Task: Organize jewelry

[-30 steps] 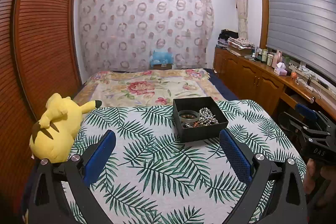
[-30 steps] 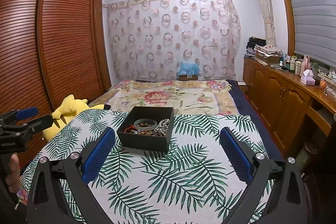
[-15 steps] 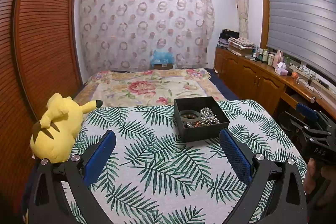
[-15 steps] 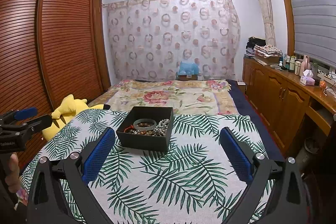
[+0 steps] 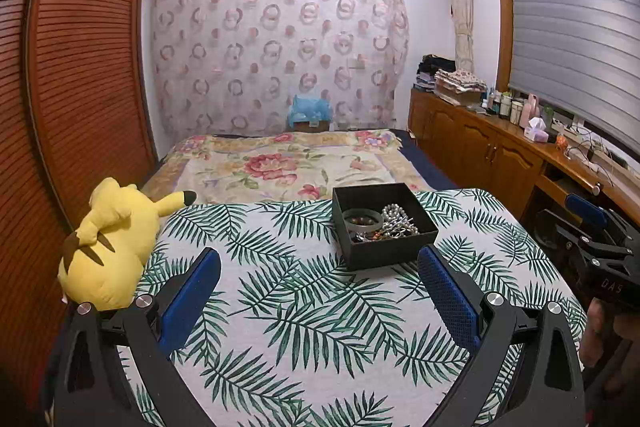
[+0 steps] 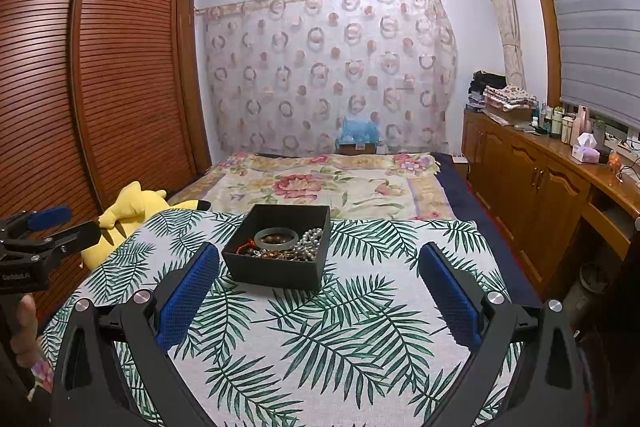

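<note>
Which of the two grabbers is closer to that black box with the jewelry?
Hard to call; roughly equal. The left gripper sits short of the black box, which lies ahead toward its right finger. The right gripper is also short of it, the box ahead toward its left finger. Neither touches it.

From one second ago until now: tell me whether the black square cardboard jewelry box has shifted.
No. The black box sits at the same spot against the palm-leaf cloth pattern.

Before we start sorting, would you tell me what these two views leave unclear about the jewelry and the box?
- Pieces under the grey bangle and pearl strand: tangled and too small to count in either view.
- Floor of the black box: its near wall hides part of it in both views.
- Clasps and small rings: too fine to make out.
- Whether the left gripper or right gripper could isolate one piece: unclear.
</note>
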`<state>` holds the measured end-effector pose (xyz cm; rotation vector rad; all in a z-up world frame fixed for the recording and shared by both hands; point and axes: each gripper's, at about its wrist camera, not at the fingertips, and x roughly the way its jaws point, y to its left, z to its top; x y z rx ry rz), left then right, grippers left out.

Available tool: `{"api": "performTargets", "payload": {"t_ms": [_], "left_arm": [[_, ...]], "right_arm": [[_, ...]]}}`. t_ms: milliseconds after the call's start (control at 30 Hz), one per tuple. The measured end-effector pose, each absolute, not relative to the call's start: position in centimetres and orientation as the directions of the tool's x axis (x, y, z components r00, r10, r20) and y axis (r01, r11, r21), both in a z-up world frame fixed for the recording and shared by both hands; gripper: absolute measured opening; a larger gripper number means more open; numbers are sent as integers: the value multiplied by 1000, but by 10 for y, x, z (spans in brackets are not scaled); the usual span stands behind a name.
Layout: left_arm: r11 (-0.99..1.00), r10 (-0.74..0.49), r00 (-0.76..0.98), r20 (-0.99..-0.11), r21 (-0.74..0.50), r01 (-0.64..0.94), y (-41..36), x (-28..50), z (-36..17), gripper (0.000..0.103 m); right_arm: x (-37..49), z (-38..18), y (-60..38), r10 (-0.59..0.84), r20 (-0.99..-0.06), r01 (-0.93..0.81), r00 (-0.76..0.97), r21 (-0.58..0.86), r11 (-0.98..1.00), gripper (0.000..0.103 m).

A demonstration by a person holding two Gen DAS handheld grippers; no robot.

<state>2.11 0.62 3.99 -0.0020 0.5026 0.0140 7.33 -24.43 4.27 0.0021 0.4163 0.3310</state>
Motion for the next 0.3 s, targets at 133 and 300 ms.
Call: {"api": "performTargets", "payload": {"t_ms": [133,300], "left_arm": [[1000,14,875,-484,1,-15,7,20,39,95],[1000,17,875,-484,1,-19,8,18,39,95]], "right_arm": [[73,43,-245,317,-397,-315,862,70,946,101],[73,43,-244,316,-396,-315,862,69,946,101]]}}
